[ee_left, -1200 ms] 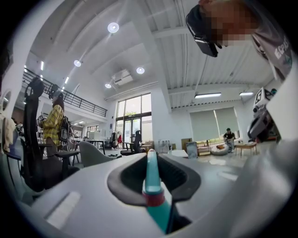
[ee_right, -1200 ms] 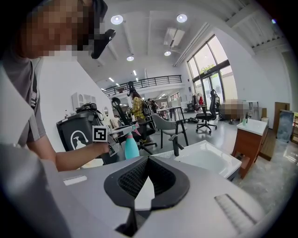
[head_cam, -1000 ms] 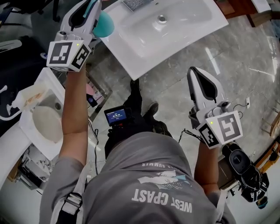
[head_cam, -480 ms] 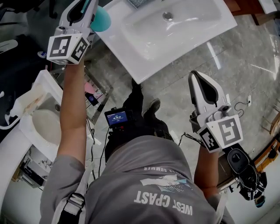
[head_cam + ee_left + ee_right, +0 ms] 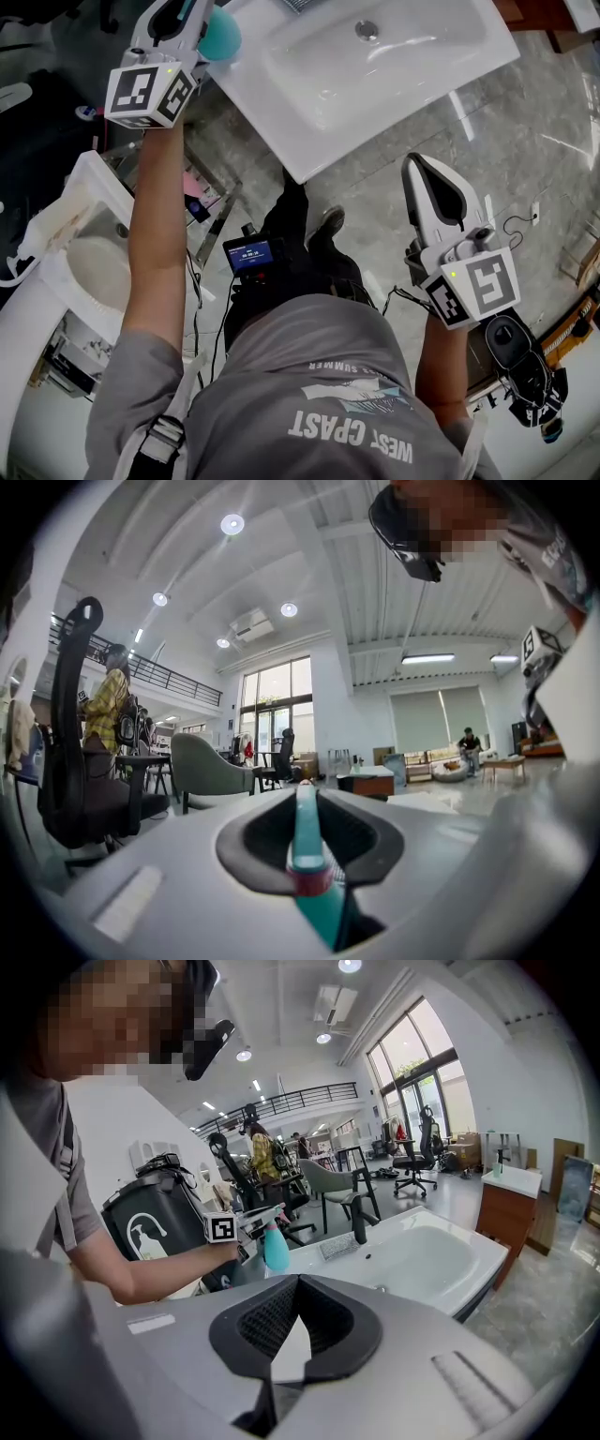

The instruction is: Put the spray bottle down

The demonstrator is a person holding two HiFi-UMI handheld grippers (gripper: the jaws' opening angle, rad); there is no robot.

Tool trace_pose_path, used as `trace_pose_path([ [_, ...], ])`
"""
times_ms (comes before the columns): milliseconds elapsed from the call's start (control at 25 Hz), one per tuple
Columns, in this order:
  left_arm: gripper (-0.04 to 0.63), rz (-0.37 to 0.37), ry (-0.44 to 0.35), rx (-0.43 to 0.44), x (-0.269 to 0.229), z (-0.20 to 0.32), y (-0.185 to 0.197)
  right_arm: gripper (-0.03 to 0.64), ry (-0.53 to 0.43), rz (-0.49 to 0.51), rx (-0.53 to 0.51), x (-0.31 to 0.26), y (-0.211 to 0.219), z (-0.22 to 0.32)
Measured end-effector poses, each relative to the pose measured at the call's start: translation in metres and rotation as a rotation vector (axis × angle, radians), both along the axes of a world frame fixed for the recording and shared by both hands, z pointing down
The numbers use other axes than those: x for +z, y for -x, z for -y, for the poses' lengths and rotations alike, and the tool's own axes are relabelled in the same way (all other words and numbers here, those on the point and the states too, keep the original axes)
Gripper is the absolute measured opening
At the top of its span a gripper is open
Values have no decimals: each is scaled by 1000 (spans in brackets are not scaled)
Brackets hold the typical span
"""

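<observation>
My left gripper is shut on a teal spray bottle, held level at the left corner of the white sink basin. In the left gripper view the bottle's teal neck with a red ring sits clamped between the jaws of the left gripper. The right gripper view shows the bottle hanging just above the basin rim. My right gripper hangs over the floor to the right, apart from the basin, its jaws shut with nothing in them.
A black tap stands at the basin's back. A black bin with a bottle symbol is behind my left arm. A second white basin lies lower left. A small device with a lit screen hangs at my waist.
The left gripper and the bottle have come down closer to the basin's left corner. The right gripper has sunk a little and stays shut.
</observation>
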State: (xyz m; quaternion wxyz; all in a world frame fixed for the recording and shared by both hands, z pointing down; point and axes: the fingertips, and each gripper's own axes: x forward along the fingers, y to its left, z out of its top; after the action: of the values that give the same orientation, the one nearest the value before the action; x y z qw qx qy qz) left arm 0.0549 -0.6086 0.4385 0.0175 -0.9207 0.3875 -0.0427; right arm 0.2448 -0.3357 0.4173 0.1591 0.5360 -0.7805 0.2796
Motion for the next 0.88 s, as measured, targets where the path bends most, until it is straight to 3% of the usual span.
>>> trace_pose_path([
  [880, 74, -69, -48, 23, 9, -9, 5, 2, 27, -2, -7, 11, 10, -11],
])
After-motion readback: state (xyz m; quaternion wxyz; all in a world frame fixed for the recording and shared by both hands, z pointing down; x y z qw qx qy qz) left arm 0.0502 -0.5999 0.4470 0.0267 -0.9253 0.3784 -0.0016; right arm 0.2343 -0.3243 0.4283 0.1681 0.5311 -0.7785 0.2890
